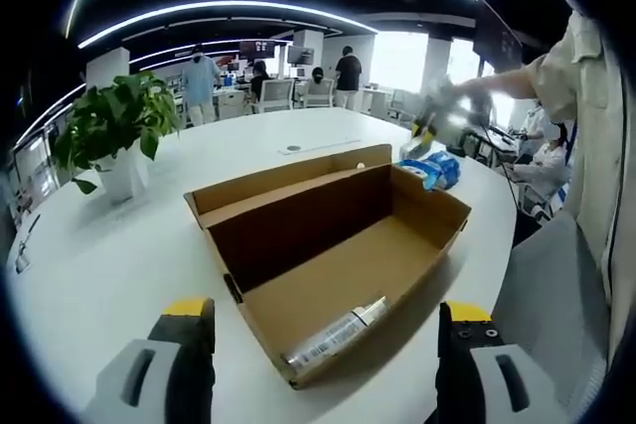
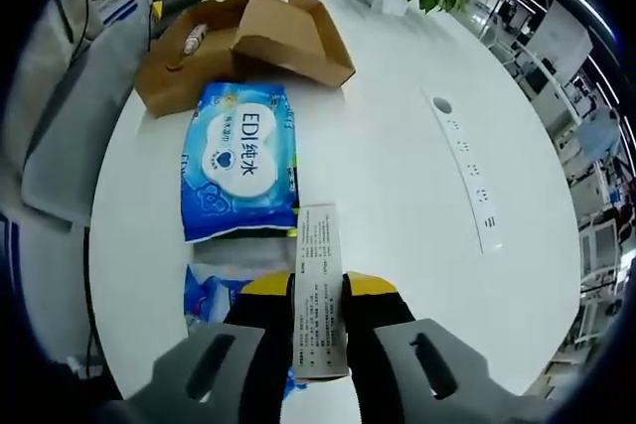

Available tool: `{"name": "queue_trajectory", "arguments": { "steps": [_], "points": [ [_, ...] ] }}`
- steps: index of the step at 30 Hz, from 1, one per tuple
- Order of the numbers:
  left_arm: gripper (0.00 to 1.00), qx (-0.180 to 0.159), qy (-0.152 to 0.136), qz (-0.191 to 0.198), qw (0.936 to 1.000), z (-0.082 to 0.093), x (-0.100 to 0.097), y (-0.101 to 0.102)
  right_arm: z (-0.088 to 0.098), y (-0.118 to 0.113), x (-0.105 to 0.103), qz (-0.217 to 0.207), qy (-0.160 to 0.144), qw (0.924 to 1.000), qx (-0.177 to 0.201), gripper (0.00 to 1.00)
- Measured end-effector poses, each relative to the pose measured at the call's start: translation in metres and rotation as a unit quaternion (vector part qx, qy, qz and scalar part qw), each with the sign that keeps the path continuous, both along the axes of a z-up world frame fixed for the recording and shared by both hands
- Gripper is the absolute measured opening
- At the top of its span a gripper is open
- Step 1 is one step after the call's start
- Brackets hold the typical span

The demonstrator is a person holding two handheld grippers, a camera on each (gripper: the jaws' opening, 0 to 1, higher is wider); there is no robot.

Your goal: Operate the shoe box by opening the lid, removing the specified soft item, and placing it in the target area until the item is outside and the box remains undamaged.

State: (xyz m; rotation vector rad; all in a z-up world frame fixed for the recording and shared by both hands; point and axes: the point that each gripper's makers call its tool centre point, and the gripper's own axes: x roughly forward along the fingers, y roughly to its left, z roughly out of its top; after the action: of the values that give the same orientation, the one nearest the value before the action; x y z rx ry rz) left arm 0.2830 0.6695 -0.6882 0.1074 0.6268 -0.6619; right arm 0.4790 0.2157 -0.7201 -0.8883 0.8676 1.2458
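Wipes pack (image 2: 241,158) lies on the worktop (image 2: 397,166) beside the open shoe box (image 2: 238,42). Right claw (image 2: 319,295) pinches a leaflet (image 2: 320,290). Left claw (image 1: 326,325) gapes wide, holding nothing.

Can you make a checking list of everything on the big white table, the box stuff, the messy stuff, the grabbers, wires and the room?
Surface: white table, round-edged.
Job's things: open shoe box with a small tube inside; blue wipes pack lying outside the box.
Clutter: potted plant; another blue pack under the right gripper.
Grippers: left gripper open, empty; right gripper shut on a slim white printed pack.
Cables: nothing seen on the table.
Surroundings: office, desks, people standing.
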Motion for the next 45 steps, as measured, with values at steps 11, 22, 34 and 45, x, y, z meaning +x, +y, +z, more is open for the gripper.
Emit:
{"name": "queue_trajectory", "arguments": {
  "steps": [11, 22, 34, 45],
  "points": [
    [0.94, 0.004, 0.001, 0.004, 1.0000, 0.000, 0.001, -0.003, -0.018, -0.019, 0.003, 0.012, 0.007, 0.9993, -0.034, 0.16],
    [0.93, 0.007, 0.000, 0.001, 1.0000, 0.000, 0.000, -0.005, -0.023, -0.035, 0.005, 0.028, -0.003, 0.9972, -0.069, 0.17],
    [0.93, 0.009, 0.002, 0.000, 1.0000, -0.003, -0.003, -0.004, -0.023, -0.042, 0.007, 0.036, -0.012, 0.9958, -0.083, 0.17],
    [0.93, 0.011, -0.003, 0.000, 0.9999, 0.000, -0.001, 0.000, -0.023, -0.044, 0.014, 0.044, -0.031, 0.9945, -0.090, 0.20]
  ]
}}
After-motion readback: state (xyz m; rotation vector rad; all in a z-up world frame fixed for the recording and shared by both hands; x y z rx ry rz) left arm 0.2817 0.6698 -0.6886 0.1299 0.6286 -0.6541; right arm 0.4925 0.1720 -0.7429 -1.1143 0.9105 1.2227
